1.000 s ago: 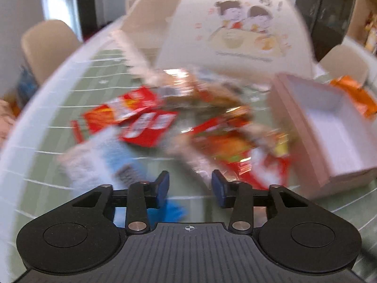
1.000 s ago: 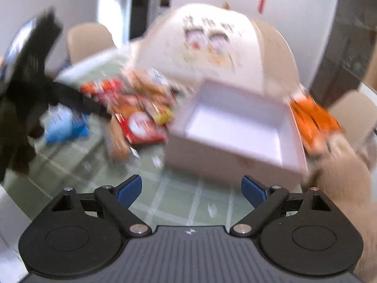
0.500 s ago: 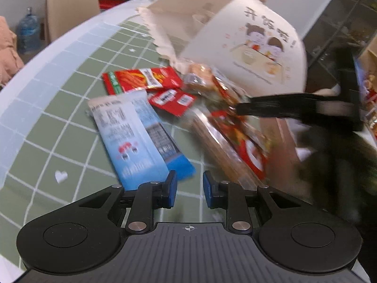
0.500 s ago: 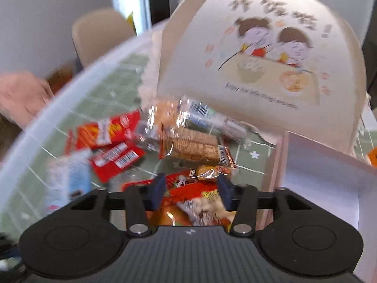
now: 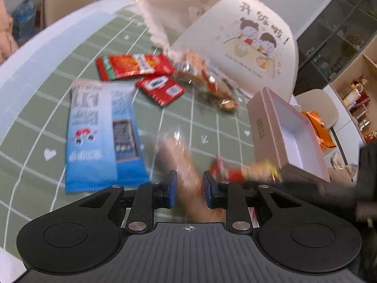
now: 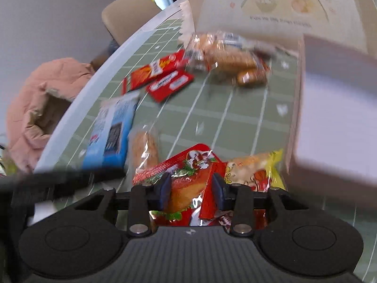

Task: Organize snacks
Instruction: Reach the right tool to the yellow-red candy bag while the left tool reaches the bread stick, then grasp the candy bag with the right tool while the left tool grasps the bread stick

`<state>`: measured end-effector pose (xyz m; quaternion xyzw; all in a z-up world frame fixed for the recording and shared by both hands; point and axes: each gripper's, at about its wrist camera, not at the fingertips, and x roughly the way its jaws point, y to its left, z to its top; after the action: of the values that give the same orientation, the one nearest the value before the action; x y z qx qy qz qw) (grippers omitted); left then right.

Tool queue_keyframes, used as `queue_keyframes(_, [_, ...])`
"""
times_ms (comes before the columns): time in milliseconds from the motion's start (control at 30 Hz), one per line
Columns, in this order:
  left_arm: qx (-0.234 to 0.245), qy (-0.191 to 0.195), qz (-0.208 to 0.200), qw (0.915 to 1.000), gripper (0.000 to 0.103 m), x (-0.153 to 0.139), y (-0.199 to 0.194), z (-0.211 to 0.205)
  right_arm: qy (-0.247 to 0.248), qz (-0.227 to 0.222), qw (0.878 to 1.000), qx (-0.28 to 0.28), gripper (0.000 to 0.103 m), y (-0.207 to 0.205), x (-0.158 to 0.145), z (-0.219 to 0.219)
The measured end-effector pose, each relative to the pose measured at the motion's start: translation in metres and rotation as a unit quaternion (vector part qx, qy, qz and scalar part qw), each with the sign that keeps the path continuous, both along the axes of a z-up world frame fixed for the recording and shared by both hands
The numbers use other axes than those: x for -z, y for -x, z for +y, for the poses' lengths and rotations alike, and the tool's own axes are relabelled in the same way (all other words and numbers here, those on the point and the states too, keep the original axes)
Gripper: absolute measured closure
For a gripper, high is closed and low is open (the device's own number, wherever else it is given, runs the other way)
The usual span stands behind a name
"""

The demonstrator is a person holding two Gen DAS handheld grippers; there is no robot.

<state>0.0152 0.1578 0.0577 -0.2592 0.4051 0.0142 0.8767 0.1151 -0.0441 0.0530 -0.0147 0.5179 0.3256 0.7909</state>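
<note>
1. Snacks lie on the green checked tablecloth; the left gripper clamps a clear-wrapped biscuit stick.
2. Right gripper, jaws closing, grips a red snack packet.
3. Further off: blue packet, pink box.

I'm at a dining table at home: a green checked tablecloth with little hearts, beige dining chairs around it, a folding food cover printed with cartoon children, display shelves of jars, a pink jacket.
</note>
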Motion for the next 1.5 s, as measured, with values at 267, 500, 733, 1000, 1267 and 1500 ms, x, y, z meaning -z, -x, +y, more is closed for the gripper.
queue_keyframes(267, [0.044, -0.045, 0.011, 0.9979, 0.076, -0.012, -0.001, -0.021, 0.064, -0.063, 0.995, 0.033, 0.056, 0.047, -0.004, -0.059])
queue_keyframes(500, [0.005, -0.073, 0.050, 0.9961, 0.075, 0.005, 0.000, -0.021, 0.084, -0.105, 0.987, 0.093, 0.042, 0.049, -0.008, -0.087])
queue_keyframes(733, [0.051, -0.107, 0.058, 0.9913, 0.063, 0.012, -0.027, -0.045, 0.074, -0.128, 0.983, 0.109, 0.040, 0.048, -0.011, -0.070])
queue_keyframes(1000, [0.145, -0.139, 0.060, 0.9778, 0.060, 0.014, -0.009, -0.069, 0.102, -0.104, 0.980, 0.138, 0.036, 0.032, 0.011, -0.079])
queue_keyframes(1267, [0.111, -0.145, 0.074, 0.9804, 0.051, 0.016, 0.002, -0.038, 0.126, -0.100, 0.976, 0.145, 0.035, 0.040, 0.020, -0.093])
queue_keyframes(1500, [0.126, -0.125, 0.086, 0.9804, 0.056, 0.019, 0.007, -0.045, 0.106, -0.126, 0.978, 0.124, 0.034, 0.049, 0.011, -0.090])
